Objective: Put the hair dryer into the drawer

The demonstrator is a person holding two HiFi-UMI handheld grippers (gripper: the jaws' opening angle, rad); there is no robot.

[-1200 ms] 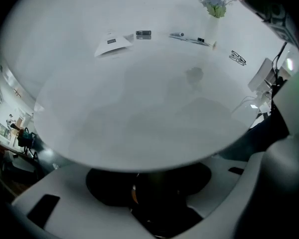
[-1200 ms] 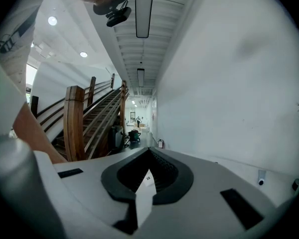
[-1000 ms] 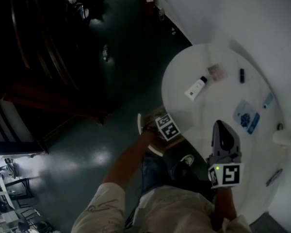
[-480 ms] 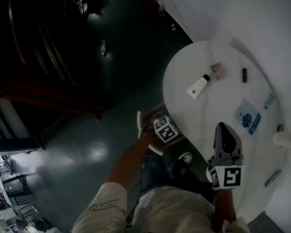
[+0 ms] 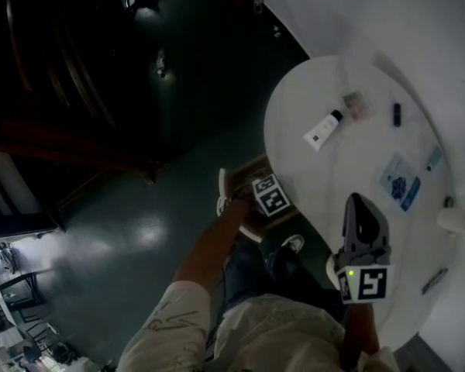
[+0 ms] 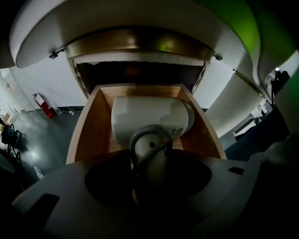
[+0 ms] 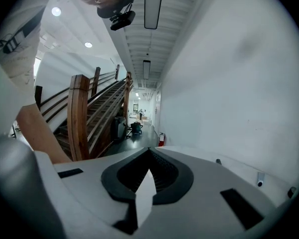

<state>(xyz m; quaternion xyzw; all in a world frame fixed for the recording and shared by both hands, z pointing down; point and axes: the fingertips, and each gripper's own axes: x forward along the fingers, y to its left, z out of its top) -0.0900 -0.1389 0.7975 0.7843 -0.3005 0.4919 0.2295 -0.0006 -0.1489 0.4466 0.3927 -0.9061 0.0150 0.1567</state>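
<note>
Left gripper (image 6: 149, 169) on white-bodied, grey-handled hair dryer (image 6: 149, 119) at wooden drawer (image 6: 87, 133)

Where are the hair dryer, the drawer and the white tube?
hair dryer (image 6: 147, 116): left gripper view, its white body.
drawer (image 6: 87, 128): left gripper view, left wooden wall.
white tube (image 5: 320, 132): head view, middle of the tube.

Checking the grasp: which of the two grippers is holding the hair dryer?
The left gripper: its jaws clamp the hair dryer by the handle at the open drawer. The right gripper is shut and empty.
</note>
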